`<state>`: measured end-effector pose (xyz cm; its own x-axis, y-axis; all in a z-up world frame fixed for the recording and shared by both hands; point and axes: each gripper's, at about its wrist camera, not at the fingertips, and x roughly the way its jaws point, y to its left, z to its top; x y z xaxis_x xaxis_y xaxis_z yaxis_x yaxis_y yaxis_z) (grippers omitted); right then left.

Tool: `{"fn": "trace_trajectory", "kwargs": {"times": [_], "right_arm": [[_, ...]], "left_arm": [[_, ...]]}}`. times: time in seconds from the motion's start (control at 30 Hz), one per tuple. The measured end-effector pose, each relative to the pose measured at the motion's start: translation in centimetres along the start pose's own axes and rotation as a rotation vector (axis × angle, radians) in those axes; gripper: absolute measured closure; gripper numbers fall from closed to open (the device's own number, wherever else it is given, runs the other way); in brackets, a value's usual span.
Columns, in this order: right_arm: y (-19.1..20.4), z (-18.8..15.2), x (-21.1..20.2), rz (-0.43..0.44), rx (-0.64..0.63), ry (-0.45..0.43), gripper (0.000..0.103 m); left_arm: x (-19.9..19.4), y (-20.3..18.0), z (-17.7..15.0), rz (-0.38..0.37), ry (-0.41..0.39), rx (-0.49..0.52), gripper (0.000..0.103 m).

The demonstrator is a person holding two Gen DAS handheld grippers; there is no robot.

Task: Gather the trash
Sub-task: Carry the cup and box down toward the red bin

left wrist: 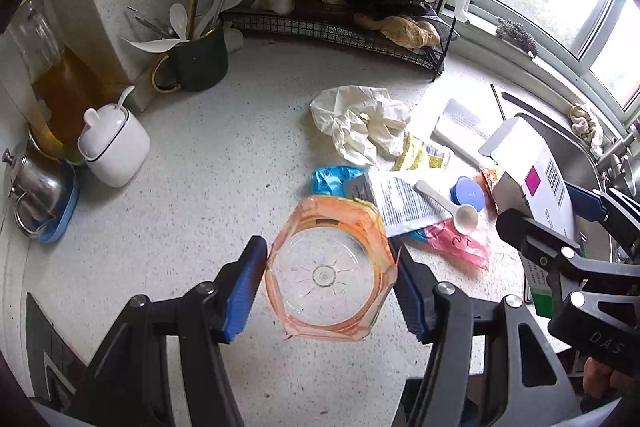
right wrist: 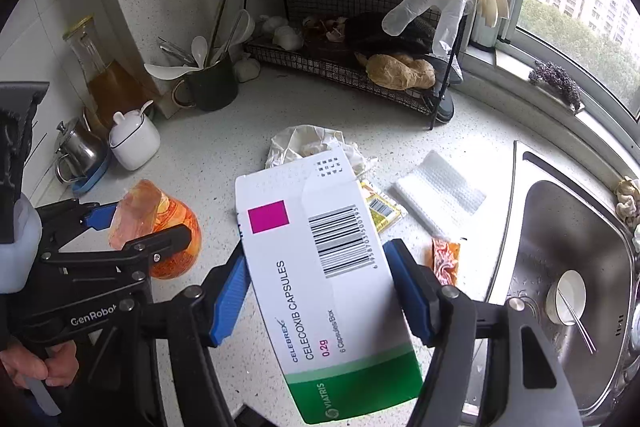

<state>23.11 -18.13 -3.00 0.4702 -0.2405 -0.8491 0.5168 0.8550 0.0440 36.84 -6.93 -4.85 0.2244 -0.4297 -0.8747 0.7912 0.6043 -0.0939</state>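
My left gripper [left wrist: 326, 243] is shut on a clear plastic cup in an orange wrapper [left wrist: 324, 277], lifted off the speckled counter [left wrist: 208, 163]; its blue pads press both sides. The right wrist view shows the same cup [right wrist: 160, 223] at the left. My right gripper [right wrist: 318, 254] is shut on a white and green medicine box [right wrist: 304, 307], also held off the counter. More trash lies on the counter: crumpled gloves [left wrist: 360, 127], a yellow wrapper [left wrist: 420, 155], a blue wrapper [left wrist: 332, 179], a printed pack [left wrist: 400, 205], a white spoon [left wrist: 452, 207], a blue cap [left wrist: 468, 193] and a pink wrapper [left wrist: 460, 243].
A black wire rack [left wrist: 340, 27] stands at the back with bottles and gloves hung on it. A dark mug of utensils [left wrist: 200, 59], a white lidded jar [left wrist: 114, 143] and a steel teapot [left wrist: 36, 187] line the left wall. The steel sink [right wrist: 568, 267], at the right, holds a small bowl.
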Motion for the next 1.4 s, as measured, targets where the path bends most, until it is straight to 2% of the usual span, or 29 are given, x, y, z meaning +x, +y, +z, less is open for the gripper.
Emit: {"fn": "trace_trajectory", "kwargs": {"times": [0.17, 0.43, 0.8, 1.07, 1.4], "right_arm": [[0.2, -3.4, -2.3, 0.027, -0.013, 0.007, 0.038], [-0.7, -8.6, -4.9, 0.122, -0.092, 0.023, 0.038], [-3.2, -18.5, -6.3, 0.252, -0.285, 0.1, 0.038], [-3.5, -24.7, -4.1, 0.312, -0.366, 0.157, 0.038], [-3.0, -31.6, 2.9, 0.303, -0.382, 0.209, 0.038]], "left_arm": [[-2.7, -2.1, -3.7, 0.052, -0.015, 0.001, 0.044], [-5.5, -6.2, -11.4, 0.109, -0.018, -0.083, 0.044], [-6.6, -13.1, -24.4, 0.197, 0.034, -0.308, 0.044], [-4.2, -15.3, -31.6, 0.2, 0.075, -0.413, 0.044], [4.5, -15.2, -37.7, 0.2, 0.114, -0.417, 0.044]]}}
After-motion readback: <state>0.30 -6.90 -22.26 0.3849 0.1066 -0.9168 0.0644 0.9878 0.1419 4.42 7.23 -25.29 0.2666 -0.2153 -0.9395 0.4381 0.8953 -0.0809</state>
